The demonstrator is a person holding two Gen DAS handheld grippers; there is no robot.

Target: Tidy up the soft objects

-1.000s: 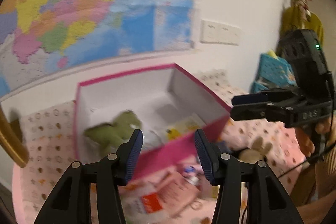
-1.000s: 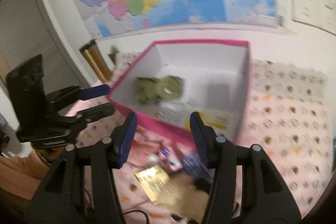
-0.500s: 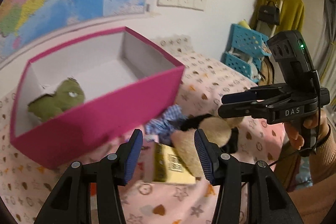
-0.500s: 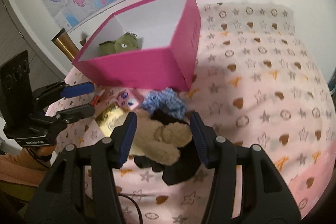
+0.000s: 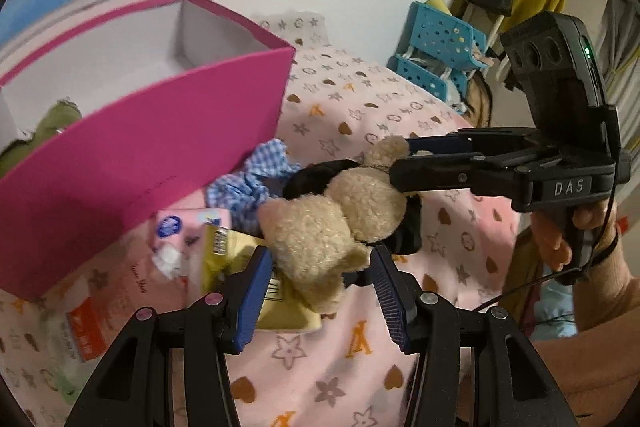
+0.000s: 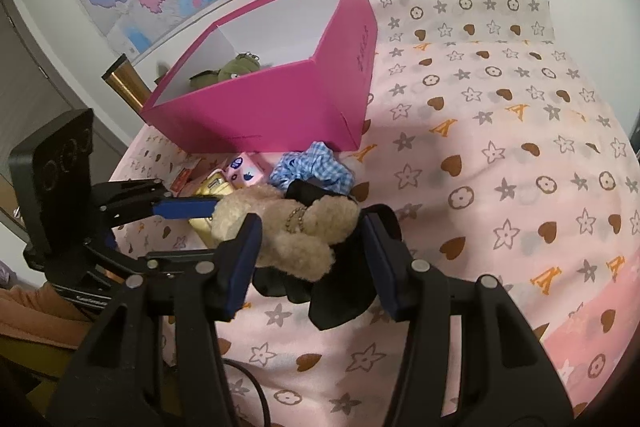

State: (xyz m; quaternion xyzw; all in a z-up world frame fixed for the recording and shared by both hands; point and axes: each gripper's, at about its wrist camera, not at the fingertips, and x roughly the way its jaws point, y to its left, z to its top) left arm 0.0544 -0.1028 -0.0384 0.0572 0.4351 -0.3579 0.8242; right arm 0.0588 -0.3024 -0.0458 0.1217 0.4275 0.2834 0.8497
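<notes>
Blue-padded fingers of the left gripper stand open, tilted down around a tan plush bear without pressing it. Right gripper likewise angles down, open, straddling the bear and black cloth. At eleven o'clock on the bed sits the pink box holding a green plush.
</notes>
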